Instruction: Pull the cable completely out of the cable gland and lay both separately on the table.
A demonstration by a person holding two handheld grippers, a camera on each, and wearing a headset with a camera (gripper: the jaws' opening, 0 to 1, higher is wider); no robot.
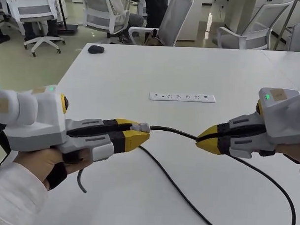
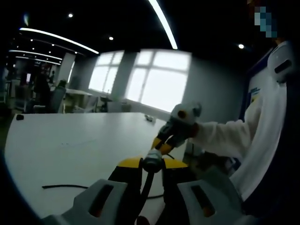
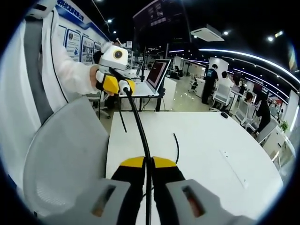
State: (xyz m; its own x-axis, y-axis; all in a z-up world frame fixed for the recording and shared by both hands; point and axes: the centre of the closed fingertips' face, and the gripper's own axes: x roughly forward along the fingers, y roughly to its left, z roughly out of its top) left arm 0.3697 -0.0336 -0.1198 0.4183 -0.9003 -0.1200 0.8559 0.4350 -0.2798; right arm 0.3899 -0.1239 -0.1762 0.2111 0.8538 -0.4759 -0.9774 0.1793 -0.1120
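Your left tongs (image 1: 145,132) are closed on the cable gland (image 1: 141,127), held on your side of the power strip (image 1: 182,97) above the desk (image 1: 201,70). The cable (image 1: 171,130) sits in the gland and spans to your right tongs (image 1: 201,139), which are clamped on it. A mouse (image 1: 95,49) lies beyond the strip, to the left.

Over a smooth white table (image 1: 191,69) with a faint sheen runs a black cable (image 1: 171,129) in a matt, rubbery-looking sheath, one end in a pale grey plastic cable gland (image 1: 142,127). The left gripper (image 1: 142,134) and right gripper (image 1: 202,139) have matt white-grey moulded plastic shells and yellow-and-black plastic jaws. Towards the table's far edge lies a white plastic power strip (image 1: 182,97). The sleeve (image 1: 11,196) is white cloth.
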